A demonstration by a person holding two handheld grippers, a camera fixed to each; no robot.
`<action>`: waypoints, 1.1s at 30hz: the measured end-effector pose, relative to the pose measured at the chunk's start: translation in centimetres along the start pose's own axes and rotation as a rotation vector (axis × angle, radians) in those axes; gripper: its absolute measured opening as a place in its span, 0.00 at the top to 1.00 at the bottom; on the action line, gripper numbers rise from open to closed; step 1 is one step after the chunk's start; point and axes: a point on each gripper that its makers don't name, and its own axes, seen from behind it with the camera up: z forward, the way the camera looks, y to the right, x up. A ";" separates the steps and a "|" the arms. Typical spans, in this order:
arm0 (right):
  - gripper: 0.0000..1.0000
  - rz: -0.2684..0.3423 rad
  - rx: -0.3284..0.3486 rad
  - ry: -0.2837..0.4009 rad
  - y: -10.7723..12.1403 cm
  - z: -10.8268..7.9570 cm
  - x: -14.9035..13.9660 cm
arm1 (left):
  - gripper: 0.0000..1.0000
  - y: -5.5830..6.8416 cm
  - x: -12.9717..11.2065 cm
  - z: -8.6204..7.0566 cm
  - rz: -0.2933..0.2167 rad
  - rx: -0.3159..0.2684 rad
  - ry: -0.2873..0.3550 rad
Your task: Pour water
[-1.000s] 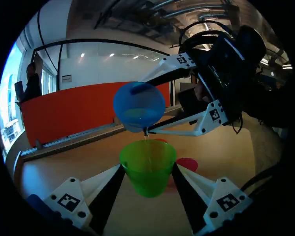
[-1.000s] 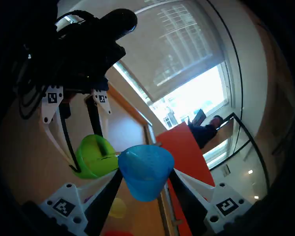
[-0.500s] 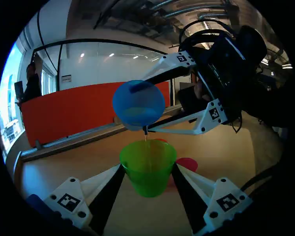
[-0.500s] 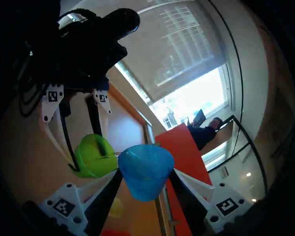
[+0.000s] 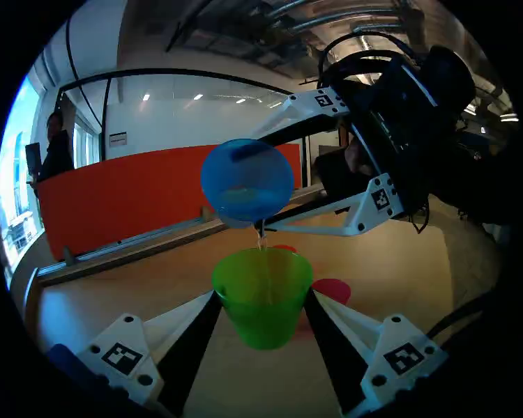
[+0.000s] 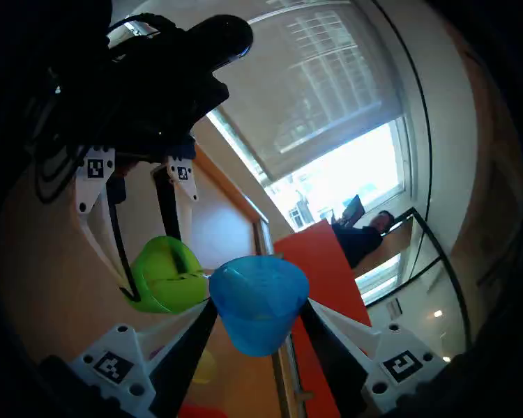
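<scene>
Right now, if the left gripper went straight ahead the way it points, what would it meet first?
Probably the blue cup tilted over its green cup, then the right gripper holding it; depth is unclear.

Before me a wooden table [image 5: 415,272] carries a small red round thing [image 5: 333,288]. Behind it runs an orange partition [image 5: 122,195], and at its end a person [image 5: 56,150] sits beside a bright window [image 5: 14,188].
</scene>
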 end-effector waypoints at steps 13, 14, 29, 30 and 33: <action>0.12 -0.031 -0.004 -0.003 0.1 0.1 0.1 | 0.17 0.0 0.1 0.0 0.000 0.000 0.001; 0.12 -0.033 -0.005 -0.003 0.1 0.1 0.1 | 0.17 0.0 0.1 0.0 0.000 -0.001 0.002; 0.12 -0.067 -0.016 -0.008 0.5 0.1 0.0 | 0.17 0.0 0.1 0.1 0.001 -0.002 0.001; 0.12 -0.068 -0.017 -0.008 0.5 0.1 0.0 | 0.17 0.0 0.1 0.1 0.002 -0.001 0.001; 0.12 -0.075 -0.020 -0.009 0.7 0.1 -0.1 | 0.17 0.0 0.1 0.2 0.002 -0.003 0.001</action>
